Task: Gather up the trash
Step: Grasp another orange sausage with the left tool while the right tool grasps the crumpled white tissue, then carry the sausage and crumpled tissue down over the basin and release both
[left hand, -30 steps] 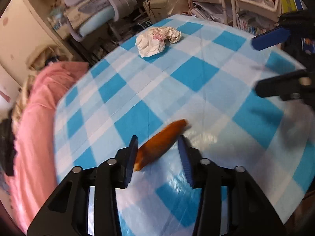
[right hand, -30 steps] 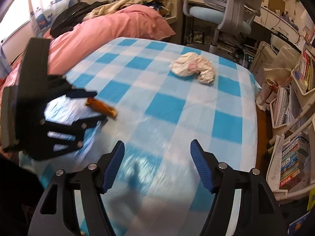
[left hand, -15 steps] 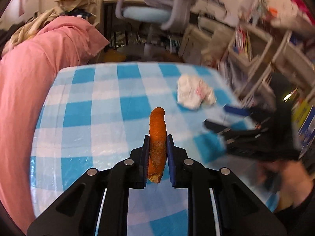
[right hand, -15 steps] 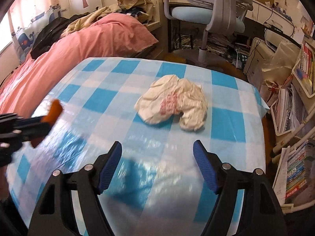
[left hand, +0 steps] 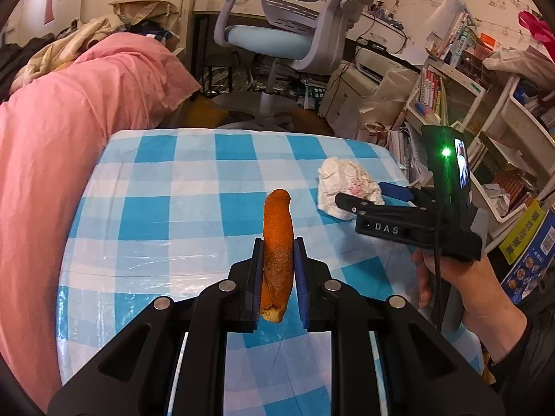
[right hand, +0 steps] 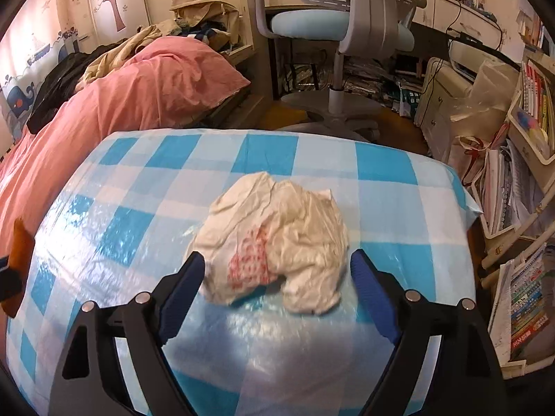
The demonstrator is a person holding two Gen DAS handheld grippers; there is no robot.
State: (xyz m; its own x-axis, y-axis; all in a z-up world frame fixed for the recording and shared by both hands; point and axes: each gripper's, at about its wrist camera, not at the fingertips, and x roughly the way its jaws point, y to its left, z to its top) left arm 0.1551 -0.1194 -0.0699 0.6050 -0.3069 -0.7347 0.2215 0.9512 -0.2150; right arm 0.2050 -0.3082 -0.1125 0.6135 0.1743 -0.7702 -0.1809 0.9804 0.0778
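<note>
Clamped between the blue pads of the left hand-held gripper is an orange-brown piece of bread crust, long and narrow. It stands lengthwise along the fingers, its rounded end reaching well past the tips and its torn end low between the pads. It is lifted clear of the desk, which wears a shiny blue-and-white checked cover.

To the right in the left wrist view, the right hand-held gripper is held by a hand in a dark sleeve. A green light glows on its black body. Its fingertips sit right at the crumpled white wrapper, which lies on the desk near the far right corner.

From the right wrist view, the right hand-held gripper has its jaws wide and opening further. The wrapper, printed with a red mark, lies on the desk between the two blue pads, and neither pad presses on it. At the far left edge of this view, the crust shows in the other gripper's fingers.

Beyond the desk, a bed with a pink cover runs along the left side, with clothes heaped at its far end. A grey office chair with a pale blue seat stands behind the desk. Shelves of books crowd the right side.
</note>
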